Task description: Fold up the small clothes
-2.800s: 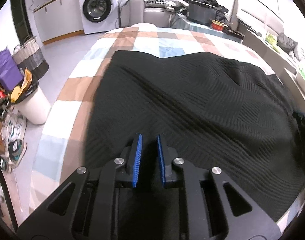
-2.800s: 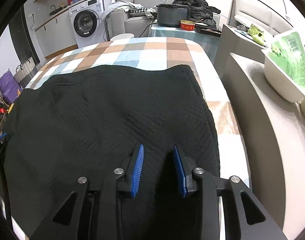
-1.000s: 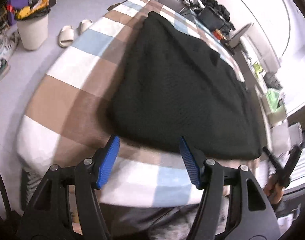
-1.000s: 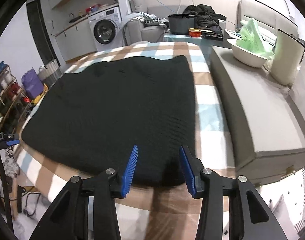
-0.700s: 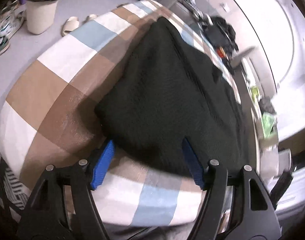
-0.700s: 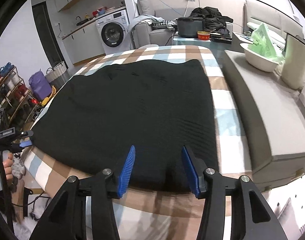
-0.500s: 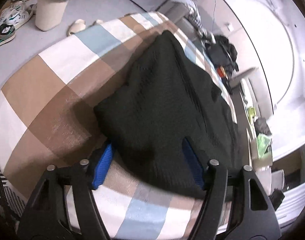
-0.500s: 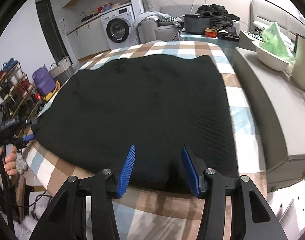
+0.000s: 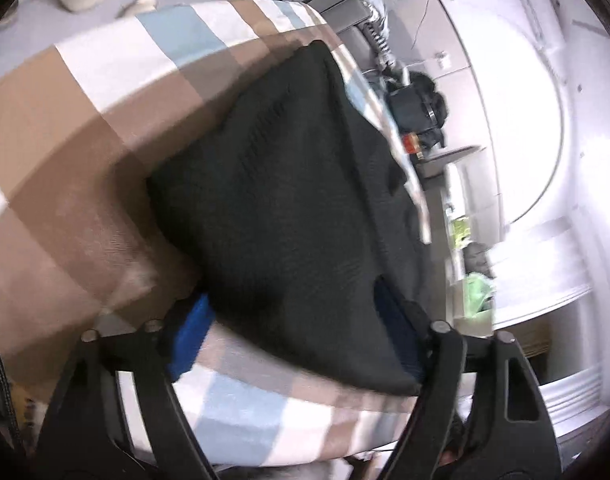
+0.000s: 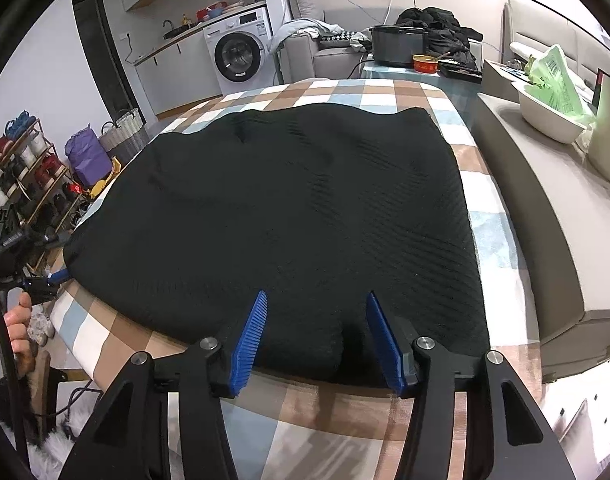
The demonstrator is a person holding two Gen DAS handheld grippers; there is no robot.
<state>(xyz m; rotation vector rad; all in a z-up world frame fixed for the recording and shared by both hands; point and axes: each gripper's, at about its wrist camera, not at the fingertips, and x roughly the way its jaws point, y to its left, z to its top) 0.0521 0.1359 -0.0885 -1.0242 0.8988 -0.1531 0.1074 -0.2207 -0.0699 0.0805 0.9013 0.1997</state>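
A black knitted garment [image 10: 297,208] lies flat on the checked tablecloth [image 10: 345,416]. It also shows in the blurred left wrist view [image 9: 289,200]. My right gripper [image 10: 315,338] is open, its blue pads on either side of the garment's near hem, right of the middle. My left gripper [image 9: 293,328] is open and straddles the garment's near left corner. The left gripper also shows in the right wrist view [image 10: 53,278], held by a hand at the garment's left corner.
A grey bench [image 10: 545,208] runs along the table's right side, with a white bowl and green bag [image 10: 553,96]. A washing machine [image 10: 241,52], sofa and black pot [image 10: 399,46] stand behind. A shoe rack [image 10: 21,176] and bags stand at the left.
Both grippers let go of the garment, opened and pulled back to its near edge. The left gripper has since swung to the left corner and moved in around it.
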